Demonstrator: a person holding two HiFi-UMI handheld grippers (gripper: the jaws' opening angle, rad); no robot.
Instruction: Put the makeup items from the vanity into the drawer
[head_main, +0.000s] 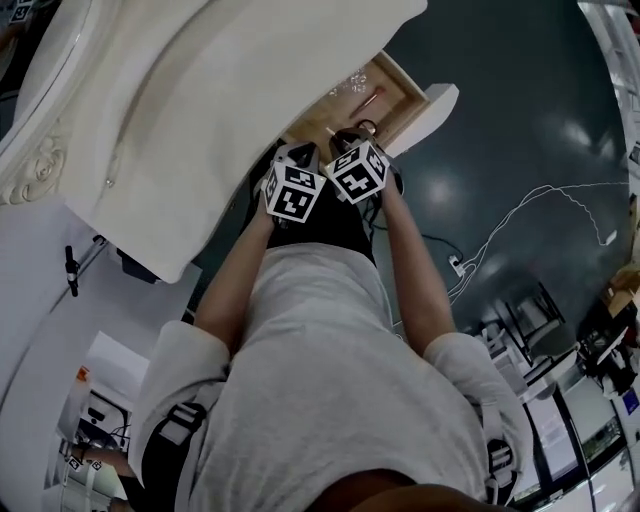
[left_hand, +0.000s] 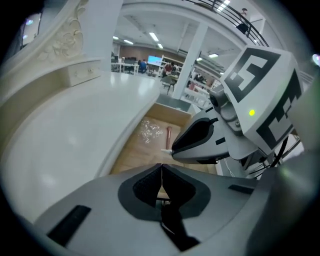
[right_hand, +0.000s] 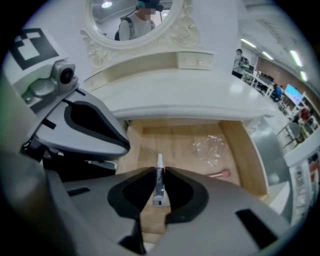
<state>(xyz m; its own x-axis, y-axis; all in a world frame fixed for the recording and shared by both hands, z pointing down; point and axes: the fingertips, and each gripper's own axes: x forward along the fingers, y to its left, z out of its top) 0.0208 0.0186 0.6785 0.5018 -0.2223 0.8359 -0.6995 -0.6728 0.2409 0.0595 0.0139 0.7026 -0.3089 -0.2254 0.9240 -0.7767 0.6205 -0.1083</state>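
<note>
I can read no words, numbers or brand names anywhere. In the head view, the two marker cubes (head_main: 293, 192) (head_main: 358, 170), toward twelve o'clock from centre, carry only black-and-white square patterns. In the right gripper view, toward six o'clock, the tube (right_hand: 159, 182) has a label too small to read.

Left hand-held gripper (left_hand: 161, 170) closed, open wooden drawer (left_hand: 134, 152) beyond

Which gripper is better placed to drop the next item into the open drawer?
The right gripper, probably: its jaws hold a slim tube over the open drawer, so it only needs to lower and release. The left gripper is shut and empty.
</note>
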